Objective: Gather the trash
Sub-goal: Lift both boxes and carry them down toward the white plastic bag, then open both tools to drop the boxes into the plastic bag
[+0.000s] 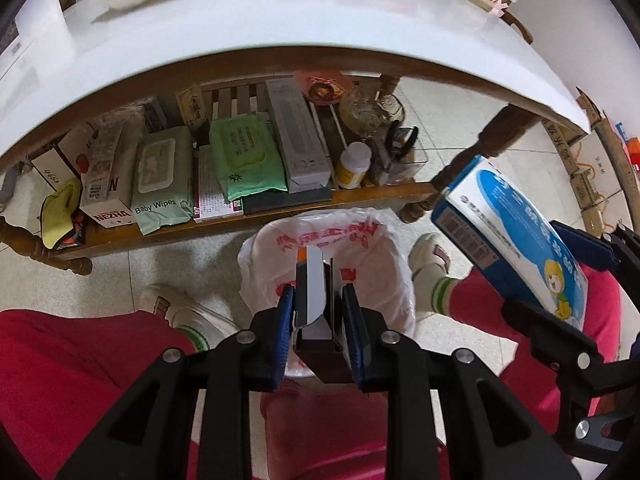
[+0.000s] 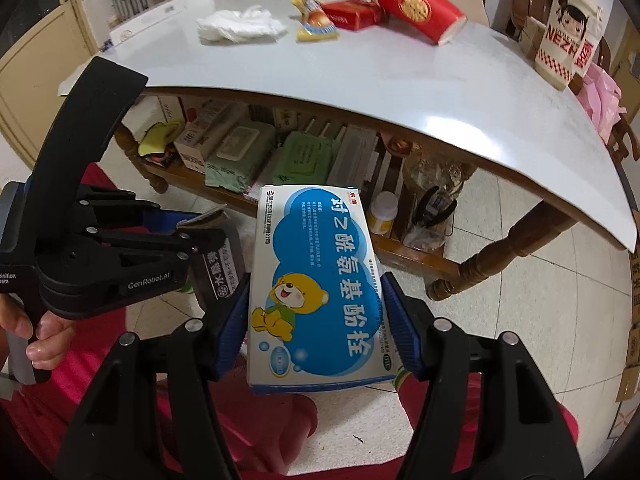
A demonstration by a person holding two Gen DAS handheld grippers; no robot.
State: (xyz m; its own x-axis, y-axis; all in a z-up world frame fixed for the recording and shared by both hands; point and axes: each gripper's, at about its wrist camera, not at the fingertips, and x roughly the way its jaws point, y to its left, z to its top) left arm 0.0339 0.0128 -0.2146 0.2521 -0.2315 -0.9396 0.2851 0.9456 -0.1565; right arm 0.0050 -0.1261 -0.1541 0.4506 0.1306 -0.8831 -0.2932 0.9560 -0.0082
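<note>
My left gripper [image 1: 318, 300] is shut on a dark flat box [image 1: 316, 300] and holds it over a bin lined with a white plastic bag [image 1: 368, 256] on the floor. The same box [image 2: 220, 268] shows in the right wrist view, held by the left gripper [image 2: 200, 240]. My right gripper [image 2: 316, 300] is shut on a blue and white medicine box [image 2: 316, 280] with a cartoon bear, held in the air in front of the table. That box [image 1: 516, 236] and the right gripper [image 1: 560, 276] show at the right of the left wrist view, beside the bin.
On the white table [image 2: 400, 88] lie a crumpled tissue [image 2: 240, 24], a yellow wrapper [image 2: 316, 20], a red box [image 2: 352, 14], a tipped red cup [image 2: 420, 6] and a NEZHA carton [image 2: 568, 24]. The lower shelf [image 1: 360, 200] holds wipes and boxes. My legs flank the bin.
</note>
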